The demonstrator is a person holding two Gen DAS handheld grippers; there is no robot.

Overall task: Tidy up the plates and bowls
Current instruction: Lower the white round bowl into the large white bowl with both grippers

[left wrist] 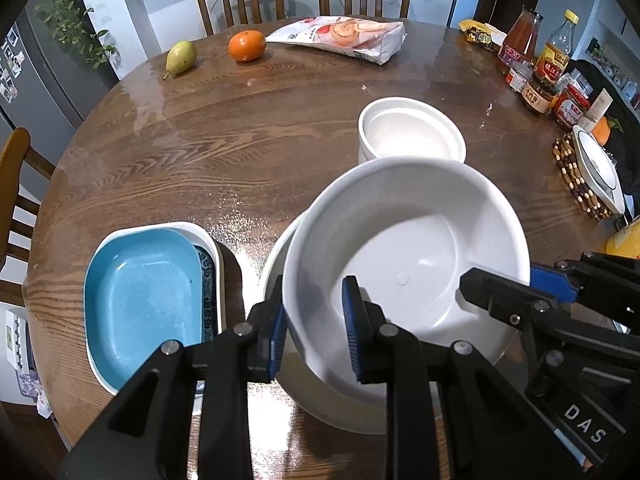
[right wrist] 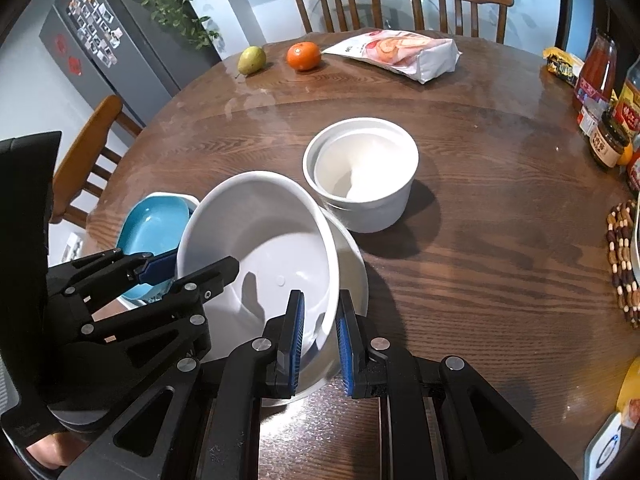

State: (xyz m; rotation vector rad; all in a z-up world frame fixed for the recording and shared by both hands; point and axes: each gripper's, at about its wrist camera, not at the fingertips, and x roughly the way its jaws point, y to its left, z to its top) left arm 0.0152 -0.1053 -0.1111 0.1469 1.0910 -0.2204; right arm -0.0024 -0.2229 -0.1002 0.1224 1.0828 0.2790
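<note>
Because both grippers share the load, you hold the white bowl [left wrist: 404, 276] tilted above the plate [right wrist: 354, 268]: left gripper [left wrist: 314, 330] and right gripper [right wrist: 320, 342] fingers clamp opposite rims.

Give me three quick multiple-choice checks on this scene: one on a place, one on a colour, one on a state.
1. Where is the pear?
A. beside the orange
B. inside the blue dish
C. on a chair

2. What colour is the inside of the rectangular dish?
A. red
B. blue
C. green

3. How is the big white bowl held?
A. by neither gripper
B. by the left gripper only
C. by both, the right gripper too

Answers: 1 A, both fruits lie at the far table edge. 2 B, blue glaze shows. 3 C, each gripper clamps its rim.
</note>
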